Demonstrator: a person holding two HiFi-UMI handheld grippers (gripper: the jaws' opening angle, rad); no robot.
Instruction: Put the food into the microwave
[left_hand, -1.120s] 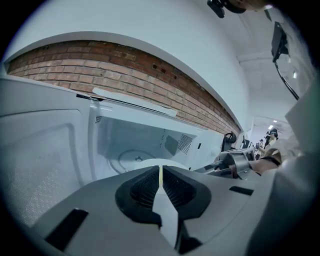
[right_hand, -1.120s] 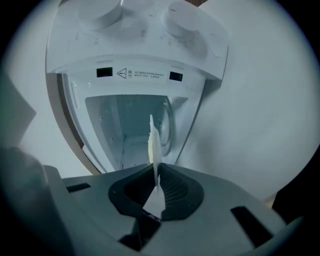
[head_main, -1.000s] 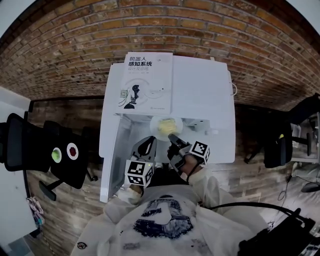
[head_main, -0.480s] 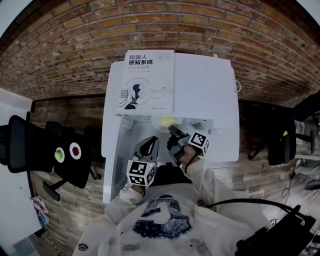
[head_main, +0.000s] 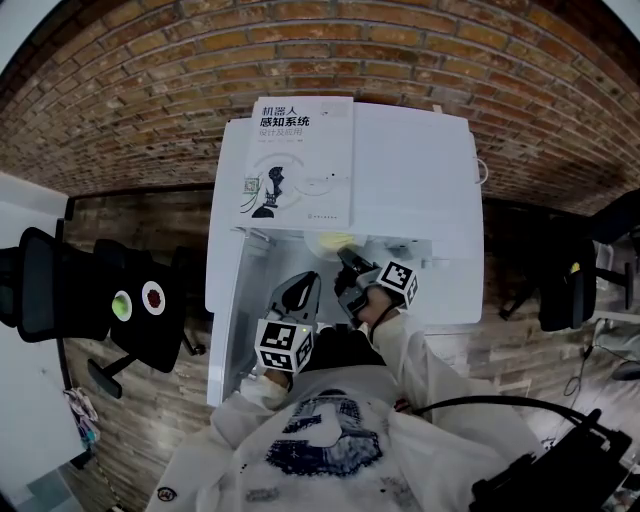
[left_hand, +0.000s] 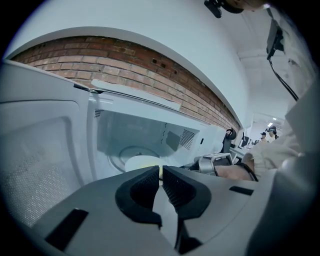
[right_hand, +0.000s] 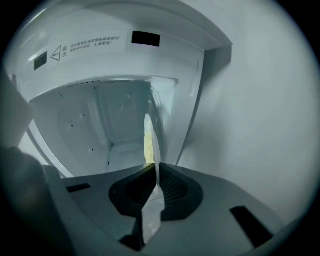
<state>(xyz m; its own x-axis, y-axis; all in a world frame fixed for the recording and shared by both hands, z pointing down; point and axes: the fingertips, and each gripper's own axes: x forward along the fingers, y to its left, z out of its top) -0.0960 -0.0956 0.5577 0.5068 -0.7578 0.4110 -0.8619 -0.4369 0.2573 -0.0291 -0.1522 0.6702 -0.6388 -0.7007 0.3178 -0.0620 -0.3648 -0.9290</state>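
**Right gripper (head_main: 345, 258) pinching the plate (head_main: 314, 244) at the microwave (head_main: 420, 200) mouth**

Head view: the right gripper is holding the plate of yellow food (head_main: 338, 241) just inside the open cavity, below the book (head_main: 300, 160) lying on the white microwave. The left gripper (head_main: 303, 282) is hovering nearer the person, just right of the door (head_main: 232, 310) that is hanging open on the left.

Left gripper view: its jaws are pressing together on nothing, while the plate is showing beyond them, low in the cavity.

Right gripper view: its jaws are clamping the plate's rim, seen edge-on, with the food on the left face.
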